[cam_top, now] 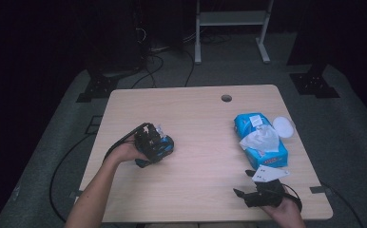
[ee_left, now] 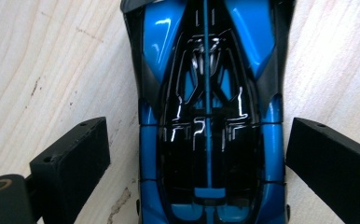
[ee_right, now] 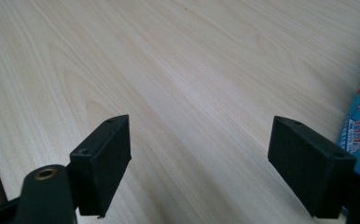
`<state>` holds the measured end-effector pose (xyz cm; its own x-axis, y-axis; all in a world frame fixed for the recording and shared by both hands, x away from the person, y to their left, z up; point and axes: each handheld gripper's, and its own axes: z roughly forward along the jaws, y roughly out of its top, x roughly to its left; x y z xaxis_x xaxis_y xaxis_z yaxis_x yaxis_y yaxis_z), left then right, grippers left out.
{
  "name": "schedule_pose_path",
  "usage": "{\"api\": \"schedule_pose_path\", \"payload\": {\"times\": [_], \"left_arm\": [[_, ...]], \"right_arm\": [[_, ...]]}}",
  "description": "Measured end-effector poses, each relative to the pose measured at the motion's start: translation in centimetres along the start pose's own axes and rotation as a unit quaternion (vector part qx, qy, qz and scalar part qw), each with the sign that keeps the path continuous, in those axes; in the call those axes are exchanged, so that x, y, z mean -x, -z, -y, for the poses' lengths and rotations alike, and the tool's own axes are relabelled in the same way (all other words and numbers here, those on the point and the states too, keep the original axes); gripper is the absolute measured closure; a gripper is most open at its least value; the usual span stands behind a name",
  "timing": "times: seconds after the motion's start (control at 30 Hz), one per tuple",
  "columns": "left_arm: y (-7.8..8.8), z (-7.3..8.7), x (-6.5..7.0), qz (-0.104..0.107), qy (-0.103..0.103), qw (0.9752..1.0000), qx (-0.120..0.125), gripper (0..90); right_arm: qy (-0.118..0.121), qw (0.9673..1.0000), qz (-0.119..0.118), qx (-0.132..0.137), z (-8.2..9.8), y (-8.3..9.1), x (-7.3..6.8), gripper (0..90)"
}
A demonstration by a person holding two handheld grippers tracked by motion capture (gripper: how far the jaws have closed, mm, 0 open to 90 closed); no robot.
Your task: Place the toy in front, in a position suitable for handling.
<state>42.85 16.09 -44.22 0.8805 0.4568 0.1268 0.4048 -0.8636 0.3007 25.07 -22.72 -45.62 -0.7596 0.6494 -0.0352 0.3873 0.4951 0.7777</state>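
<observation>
One blue and black toy car [ee_left: 208, 116] sat on the wooden table [cam_top: 196, 114], left of centre in the high view, under the left gripper [cam_top: 149, 141]. In the left gripper view the car ran up the middle of the frame between the two black jaws, which stood spread on either side of it, with a slim gap at each flank. One blue tissue pack [cam_top: 260, 140] lay at the right of the high view, one white round lid [cam_top: 284, 126] touching its upper right edge. The left forearm [cam_top: 96, 190] rose from the lower left. The right gripper [cam_top: 262, 192] rested at the lower right, jaws spread wide over bare wood
</observation>
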Motion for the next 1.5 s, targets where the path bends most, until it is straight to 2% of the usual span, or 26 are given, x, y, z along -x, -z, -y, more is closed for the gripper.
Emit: {"api": "schedule_pose_path", "payload": {"times": [0.37,0.53,0.83,1.0,1.1,1.5], "left_arm": [[-0.43,0.17,-0.21,0.015,0.003,0.9998,-0.016,13.7],[-0.49,0.16,-0.24,0.022,0.012,0.9996,-0.015,15.4],[-0.39,0.12,-0.4,0.039,0.025,0.9989,-0.011,24.9],[-0.39,0.05,-0.47,0.041,0.03,0.9986,-0.017,25.4],[-0.39,-0.3,-0.47,0.04,0.025,0.9985,-0.029,25.6],[-0.37,-0.14,-0.53,0.043,0.026,0.9984,-0.025,25.9]], "right_arm": [[0.001,1.0,-0.002,-0.001,-0.04,0.0,-0.09,20.3],[0.001,1.0,-0.002,0.0,-0.04,0.01,-0.08,20.3],[0.003,1.0,-0.003,-0.001,-0.07,-0.01,-0.13,20.3],[0.003,1.0,-0.002,0.0,-0.08,0.01,-0.11,20.3],[0.005,1.0,-0.003,0.0,-0.08,0.0,-0.13,20.3],[0.004,1.0,-0.003,0.001,-0.05,0.01,-0.09,20.3]]}}
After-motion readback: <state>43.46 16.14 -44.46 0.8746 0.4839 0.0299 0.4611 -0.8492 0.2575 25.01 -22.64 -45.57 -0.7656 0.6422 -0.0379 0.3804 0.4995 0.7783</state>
